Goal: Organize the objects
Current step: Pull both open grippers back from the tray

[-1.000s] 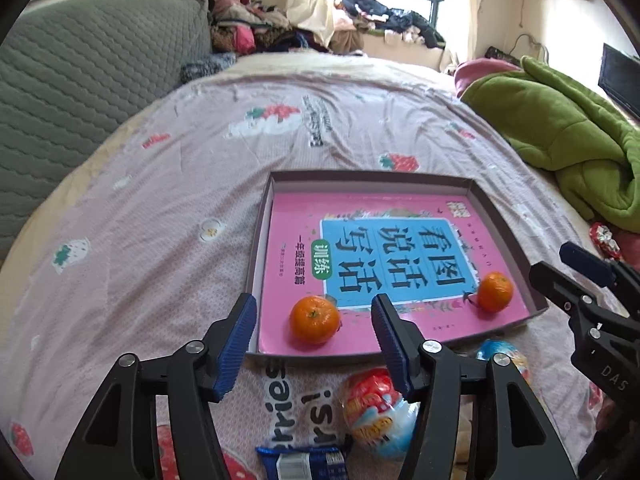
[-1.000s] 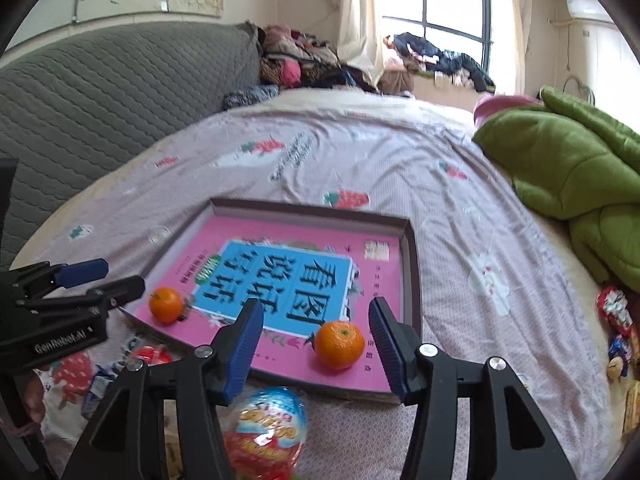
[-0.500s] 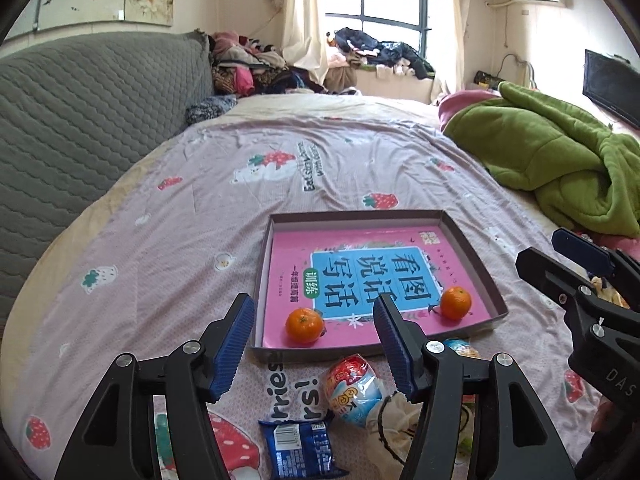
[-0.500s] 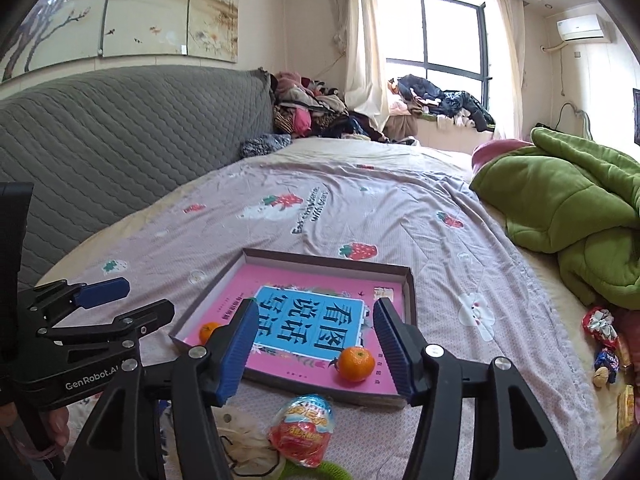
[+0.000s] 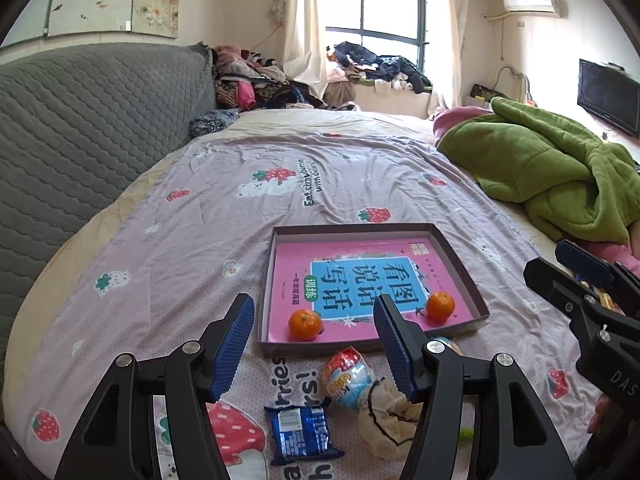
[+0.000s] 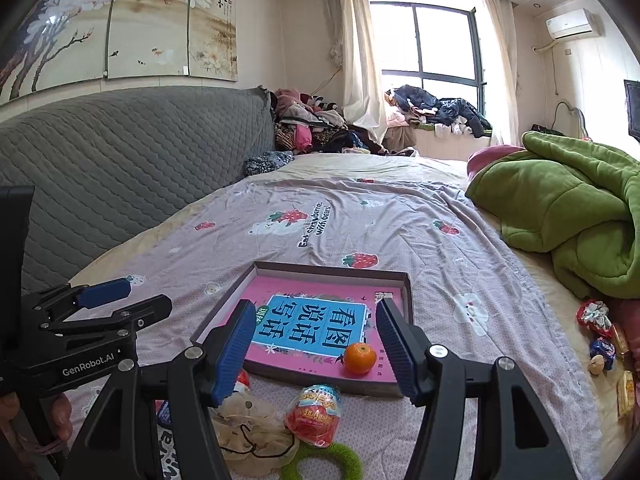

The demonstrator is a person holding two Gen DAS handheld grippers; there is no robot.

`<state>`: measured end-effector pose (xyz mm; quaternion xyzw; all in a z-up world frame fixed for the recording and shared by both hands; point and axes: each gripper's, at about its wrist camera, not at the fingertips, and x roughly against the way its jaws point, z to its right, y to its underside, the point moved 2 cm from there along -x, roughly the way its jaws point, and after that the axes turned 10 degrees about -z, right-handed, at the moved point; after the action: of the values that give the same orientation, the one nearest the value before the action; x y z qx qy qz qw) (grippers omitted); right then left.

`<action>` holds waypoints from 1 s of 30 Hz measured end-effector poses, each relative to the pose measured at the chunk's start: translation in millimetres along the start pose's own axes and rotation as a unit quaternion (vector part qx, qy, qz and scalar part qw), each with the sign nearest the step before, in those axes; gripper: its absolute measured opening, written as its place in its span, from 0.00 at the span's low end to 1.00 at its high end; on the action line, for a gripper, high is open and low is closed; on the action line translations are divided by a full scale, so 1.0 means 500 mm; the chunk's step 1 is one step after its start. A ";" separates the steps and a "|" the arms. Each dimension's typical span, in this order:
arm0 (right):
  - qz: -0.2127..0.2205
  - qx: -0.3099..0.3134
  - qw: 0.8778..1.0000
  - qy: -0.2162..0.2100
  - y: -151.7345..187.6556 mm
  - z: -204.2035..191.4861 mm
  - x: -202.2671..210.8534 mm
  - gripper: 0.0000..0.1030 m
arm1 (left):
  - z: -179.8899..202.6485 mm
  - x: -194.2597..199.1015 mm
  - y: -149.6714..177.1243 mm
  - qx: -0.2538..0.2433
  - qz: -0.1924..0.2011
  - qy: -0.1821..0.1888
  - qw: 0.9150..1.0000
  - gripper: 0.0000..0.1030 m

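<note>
Nearest, the blue snack packet (image 5: pixel 301 433), toy egg (image 5: pixel 347 372) and mesh pouch (image 5: pixel 386 420) lie unsorted on the bed (image 5: pixel 180 216). Left gripper (image 5: pixel 313 346) gapes empty; right gripper (image 6: pixel 316 350) is opening, empty. Beyond, two tangerines (image 5: pixel 305 324) sit in the tray (image 5: pixel 464 268), walls stopping rolling.

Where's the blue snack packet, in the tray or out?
Out. The blue snack packet lies on the bedsheet, nearer than the tray.

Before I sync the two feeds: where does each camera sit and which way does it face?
Left wrist: on the left gripper, looking down the bed at the tray; right gripper at its right edge.
Right wrist: on the right gripper, jaws opening and empty, same way; left gripper at left.
Both share tray, book, toy egg.
</note>
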<state>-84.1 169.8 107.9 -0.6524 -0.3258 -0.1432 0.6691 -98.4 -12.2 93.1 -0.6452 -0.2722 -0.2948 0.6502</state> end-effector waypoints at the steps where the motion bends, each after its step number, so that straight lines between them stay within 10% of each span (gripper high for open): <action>1: 0.001 -0.001 1.000 -0.001 0.003 0.000 0.005 0.60 | 0.001 0.004 0.004 -0.001 0.000 0.000 1.000 0.62; 30: -0.034 -0.009 0.999 0.004 0.085 0.022 0.010 0.60 | 0.034 -0.009 0.099 -0.024 -0.038 0.016 0.999 0.62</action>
<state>-56.7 186.1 77.3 -0.6467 -0.3436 -0.1714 0.6590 -64.8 4.8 56.6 -0.6452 -0.2787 -0.3361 0.6270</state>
